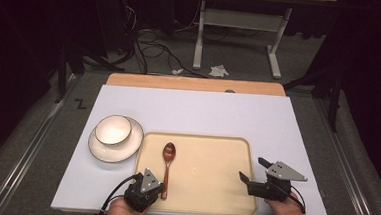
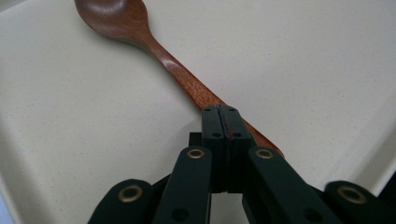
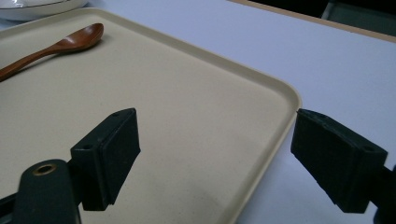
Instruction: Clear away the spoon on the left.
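Nearest me, at the tray's front edge, my left gripper (image 2: 223, 122) has its jaws fully together, and the wooden spoon (image 2: 154, 51) runs under them. In the left gripper view the handle passes beneath the closed tips and comes out on the far side, so I cannot tell whether any wood is actually pinched; a thin reddish line in the seam hints at it (not conclusive). My right gripper (image 3: 215, 156) hangs wide open over the tray's right rim, one jaw above the tray, the other above the table, holding nothing.

Further out, the spoon lies flat on the beige tray (image 1: 208, 201), left of centre, bowl end pointing away from me. It is not lifted.

Beyond the tray's left corner stands a white bowl (image 1: 112, 129) on a white plate (image 1: 100, 151), both empty, untouched.

Judgement: the work is at its start. Approach to the spoon handle is done; a sure grasp, the lift, and whatever placing follows (bowl is the likely target) are all left.
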Action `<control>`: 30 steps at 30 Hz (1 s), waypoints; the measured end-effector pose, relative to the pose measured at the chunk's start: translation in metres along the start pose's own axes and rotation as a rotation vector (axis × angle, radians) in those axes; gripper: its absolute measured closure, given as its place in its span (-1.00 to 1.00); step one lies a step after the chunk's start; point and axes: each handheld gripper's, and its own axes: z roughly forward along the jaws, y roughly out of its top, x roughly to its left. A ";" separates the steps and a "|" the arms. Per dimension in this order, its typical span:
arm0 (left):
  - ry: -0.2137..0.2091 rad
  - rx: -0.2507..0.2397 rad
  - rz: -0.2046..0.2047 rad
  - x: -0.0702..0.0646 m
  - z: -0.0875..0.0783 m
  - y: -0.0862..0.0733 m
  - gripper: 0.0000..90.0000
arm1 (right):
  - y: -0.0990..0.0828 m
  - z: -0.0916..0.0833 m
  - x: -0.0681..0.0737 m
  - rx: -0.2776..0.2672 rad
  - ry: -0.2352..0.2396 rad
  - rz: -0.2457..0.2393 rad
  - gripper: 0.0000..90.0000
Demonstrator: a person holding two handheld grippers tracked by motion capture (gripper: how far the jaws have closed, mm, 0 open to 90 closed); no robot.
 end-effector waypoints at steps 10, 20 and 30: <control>-0.025 0.000 0.023 -0.008 0.004 0.004 0.68 | 0.000 0.000 0.000 0.001 -0.001 0.000 -0.63; -0.017 -0.037 0.006 -0.001 -0.002 0.004 -0.10 | 0.000 0.000 0.000 0.000 0.000 0.002 -0.63; 0.066 -0.179 -0.046 0.040 -0.034 0.001 -1.00 | 0.000 -0.001 0.000 0.000 -0.001 0.006 -0.63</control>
